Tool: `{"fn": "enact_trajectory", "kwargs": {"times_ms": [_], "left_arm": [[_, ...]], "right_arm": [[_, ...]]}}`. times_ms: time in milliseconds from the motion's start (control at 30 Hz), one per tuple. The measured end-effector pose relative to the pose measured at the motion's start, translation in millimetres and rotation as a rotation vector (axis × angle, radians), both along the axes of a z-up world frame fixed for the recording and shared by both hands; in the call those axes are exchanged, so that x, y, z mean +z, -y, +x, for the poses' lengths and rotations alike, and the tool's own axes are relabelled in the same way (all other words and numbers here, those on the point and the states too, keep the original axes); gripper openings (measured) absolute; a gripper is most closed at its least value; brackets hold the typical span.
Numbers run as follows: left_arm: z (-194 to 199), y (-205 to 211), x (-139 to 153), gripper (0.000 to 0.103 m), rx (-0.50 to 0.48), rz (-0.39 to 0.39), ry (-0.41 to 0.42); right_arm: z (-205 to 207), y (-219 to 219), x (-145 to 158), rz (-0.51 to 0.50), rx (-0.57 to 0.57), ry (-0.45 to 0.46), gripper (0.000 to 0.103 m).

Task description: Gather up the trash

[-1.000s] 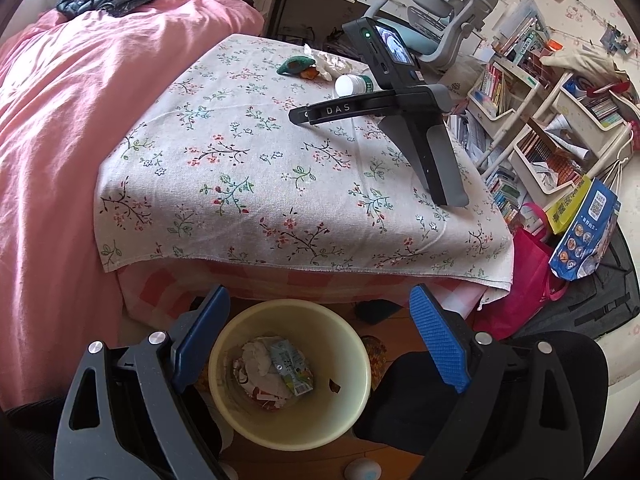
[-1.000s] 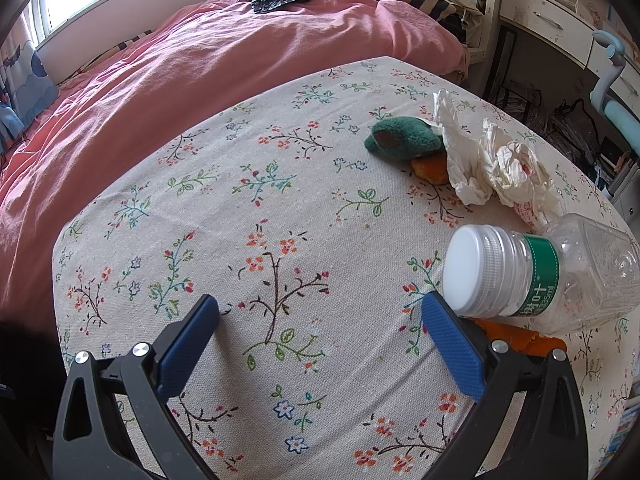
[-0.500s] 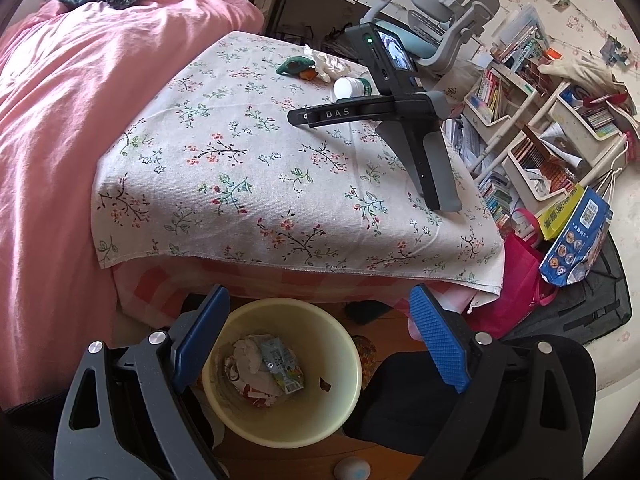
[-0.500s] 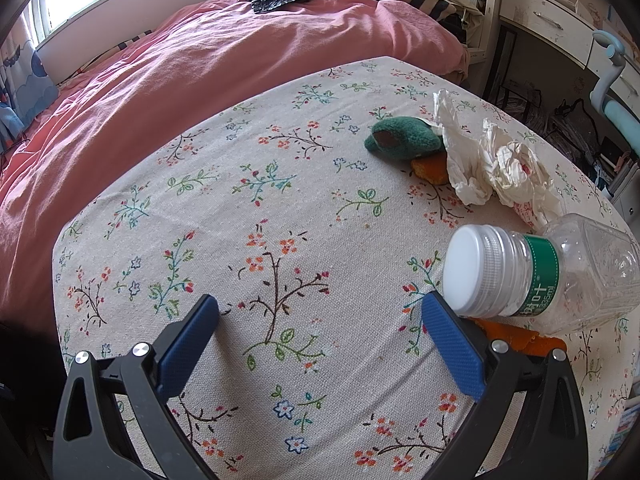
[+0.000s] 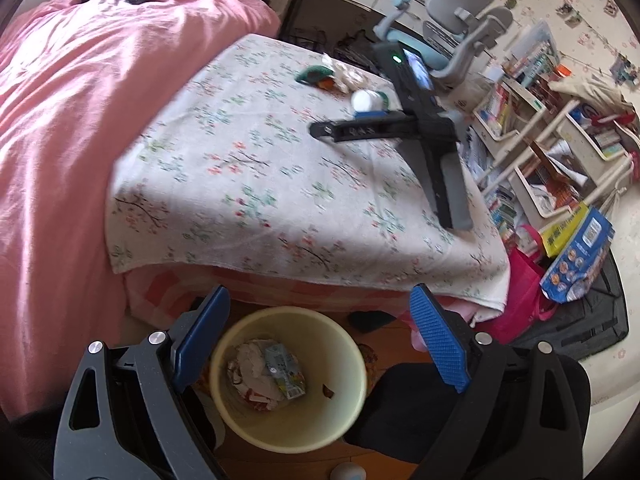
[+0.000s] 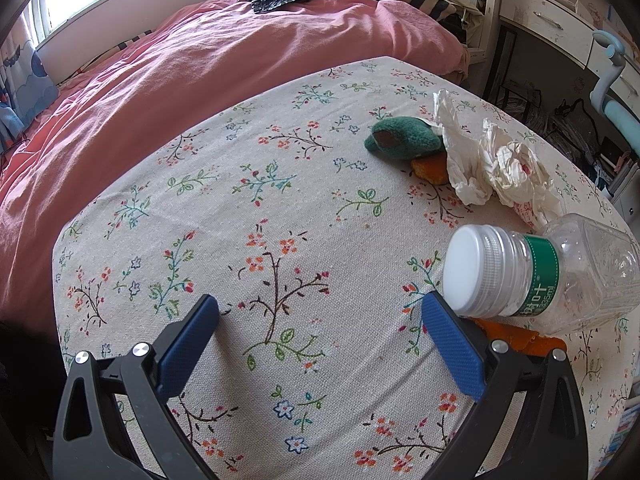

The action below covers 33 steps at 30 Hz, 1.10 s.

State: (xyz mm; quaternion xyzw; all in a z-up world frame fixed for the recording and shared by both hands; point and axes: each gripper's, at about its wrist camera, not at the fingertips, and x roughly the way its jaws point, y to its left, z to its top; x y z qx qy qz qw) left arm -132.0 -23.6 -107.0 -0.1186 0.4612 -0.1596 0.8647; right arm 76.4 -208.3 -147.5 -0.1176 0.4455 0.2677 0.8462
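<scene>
We see the left gripper [image 5: 316, 338], jaws released, has swung left above the bin [image 5: 289, 380]. Right gripper [image 6: 320, 338], released, stays touching the bottle [image 6: 540, 268]: pickup pending.

The left wrist view is smeared by motion, so the flowered cloth [image 5: 256, 168] shows a soft print and the lettering on the right gripper [image 5: 360, 131] lying there cannot be read. That gripper hides most of the plastic bottle [image 5: 366, 100], leaving only its white cap. In the right wrist view the bottle's base runs off the right edge, the bottle covers much of an orange scrap [image 6: 516, 338], and crumpled tissue [image 6: 492, 164] overlaps a second orange piece [image 6: 430, 168].
</scene>
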Motion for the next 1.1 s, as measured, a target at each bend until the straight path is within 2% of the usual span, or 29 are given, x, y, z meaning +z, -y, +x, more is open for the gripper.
{"fn": "enact_trajectory", "kwargs": {"times_ms": [267, 367, 633, 833, 1000, 1100], "left_arm": [[44.2, -55.4, 7.4, 0.088, 0.226, -0.046, -0.033], [63.6, -60.7, 13.2, 0.088, 0.250, -0.030, -0.028], [153.6, -36.3, 39.4, 0.088, 0.129, 0.137, 0.125], [237.9, -9.6, 21.5, 0.087, 0.068, 0.116, 0.121], [291.5, 44.7, 11.9, 0.085, -0.089, 0.189, 0.198], [317.0, 71.7, -1.2, 0.079, -0.150, 0.208, 0.182]], "right_arm": [[0.1, -0.5, 0.0, 0.000, 0.000, 0.000, 0.097], [0.1, -0.6, 0.0, 0.000, 0.000, 0.000, 0.097], [-0.6, -1.0, 0.2, 0.000, 0.000, 0.000, 0.097], [0.2, -1.4, 0.1, 0.000, 0.000, 0.000, 0.097], [7.7, -2.0, -2.6, 0.004, -0.011, -0.004, 0.097], [-1.3, 0.9, -0.8, -0.013, -0.102, -0.024, 0.097]]}}
